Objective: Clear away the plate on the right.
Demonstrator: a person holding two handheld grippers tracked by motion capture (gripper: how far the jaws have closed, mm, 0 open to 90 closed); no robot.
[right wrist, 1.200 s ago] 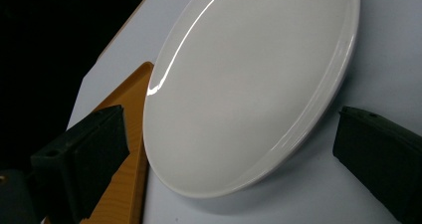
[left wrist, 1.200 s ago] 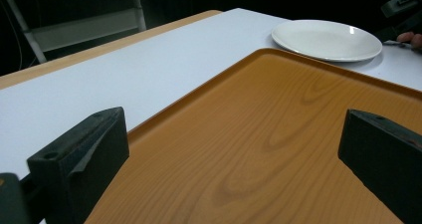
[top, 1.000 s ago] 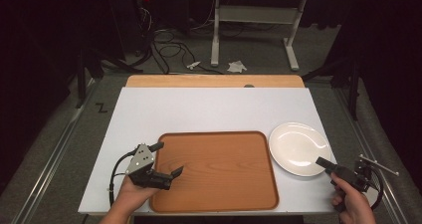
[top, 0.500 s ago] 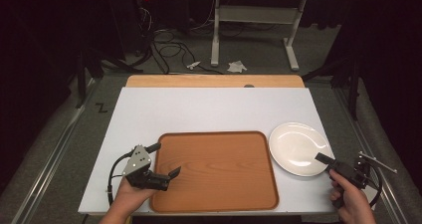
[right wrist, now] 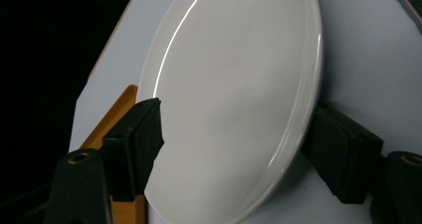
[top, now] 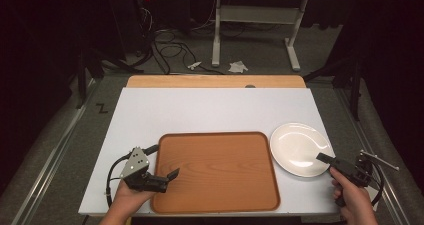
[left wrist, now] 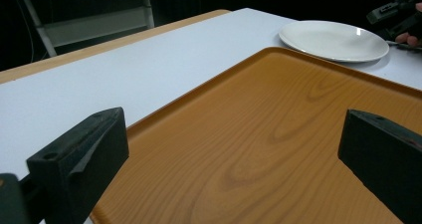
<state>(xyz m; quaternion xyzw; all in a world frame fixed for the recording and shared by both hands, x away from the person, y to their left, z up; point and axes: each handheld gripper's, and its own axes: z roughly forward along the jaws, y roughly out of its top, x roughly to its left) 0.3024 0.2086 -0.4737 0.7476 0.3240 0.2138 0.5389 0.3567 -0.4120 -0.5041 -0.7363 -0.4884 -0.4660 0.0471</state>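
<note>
The left gripper (top: pixel 162 180) is black, topped by a grey three-cornered plate dotted with small dark holes, and a black cable loops from its side. The right gripper (top: pixel 327 160) is black too — blocky jaws (a round hole at each base), thin metal rod, looping black cable.

Far half of white bench (top: pixel 215 110) bare, open to pass. Wooden tray (top: pixel 215 170) bare inside, low rim only; left claw (top: pixel 167 177) over its near-left corner. White plate (top: pixel 299 149) just right of tray, right claw (top: pixel 322 157) straddling its near rim.
</note>
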